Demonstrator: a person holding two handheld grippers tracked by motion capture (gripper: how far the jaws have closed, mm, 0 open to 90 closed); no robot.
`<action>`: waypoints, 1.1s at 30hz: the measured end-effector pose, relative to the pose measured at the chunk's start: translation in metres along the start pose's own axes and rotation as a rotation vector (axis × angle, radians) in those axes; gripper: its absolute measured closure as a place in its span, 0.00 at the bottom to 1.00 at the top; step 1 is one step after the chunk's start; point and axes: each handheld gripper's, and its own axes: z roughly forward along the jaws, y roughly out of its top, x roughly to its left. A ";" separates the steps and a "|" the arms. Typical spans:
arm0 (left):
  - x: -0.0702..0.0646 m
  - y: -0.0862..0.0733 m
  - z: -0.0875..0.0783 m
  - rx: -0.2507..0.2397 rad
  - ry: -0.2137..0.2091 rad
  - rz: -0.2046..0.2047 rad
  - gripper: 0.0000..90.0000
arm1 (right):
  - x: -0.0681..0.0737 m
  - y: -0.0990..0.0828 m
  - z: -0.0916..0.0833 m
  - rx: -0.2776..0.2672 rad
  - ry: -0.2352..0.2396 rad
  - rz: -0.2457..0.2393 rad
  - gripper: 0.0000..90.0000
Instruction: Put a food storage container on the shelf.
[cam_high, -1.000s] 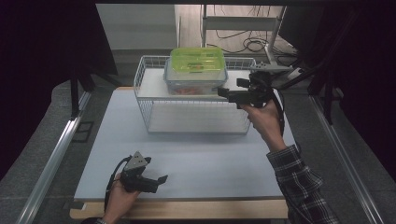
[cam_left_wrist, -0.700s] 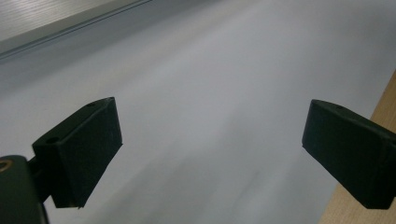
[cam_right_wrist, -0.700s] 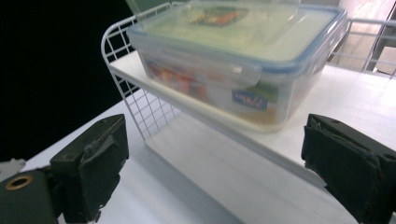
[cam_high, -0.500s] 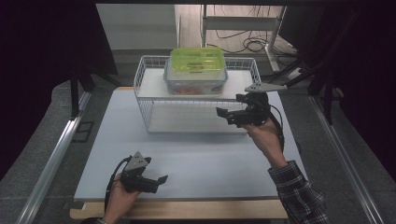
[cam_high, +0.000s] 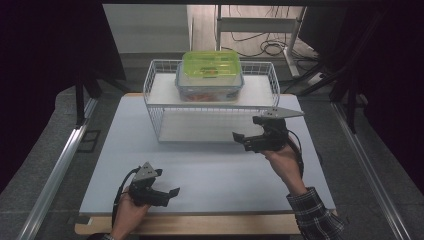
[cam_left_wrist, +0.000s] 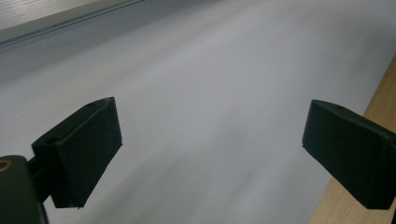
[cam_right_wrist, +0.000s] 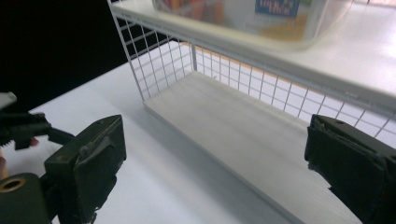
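Up front, right tool (cam_high: 241, 140) agape beside rack (cam_high: 165, 117)

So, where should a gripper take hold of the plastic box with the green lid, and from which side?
Probably across its short width, coming from above: the plastic box sits on the top shelf of the wire rack, whose raised rim blocks a side approach. Its long side walls below the green lid look parallel. The right gripper, open, is nearer.

One wire rack (cam_high: 210, 107), one green-lidded container (cam_high: 210, 75) with contents too blurred to count, two claws: left claw (cam_high: 167, 194), right claw (cam_high: 241, 141).
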 end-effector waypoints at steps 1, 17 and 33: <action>0.000 0.000 0.000 0.001 0.001 0.001 0.05 | 0.000 -0.003 0.001 0.005 -0.003 -0.008 0.06; -0.001 -0.001 0.002 0.002 0.013 0.025 0.05 | -0.007 -0.052 0.001 0.036 -0.022 -0.012 0.01; -0.002 -0.001 0.001 0.003 0.013 0.035 0.05 | -0.002 -0.079 -0.016 0.066 -0.067 -0.016 0.00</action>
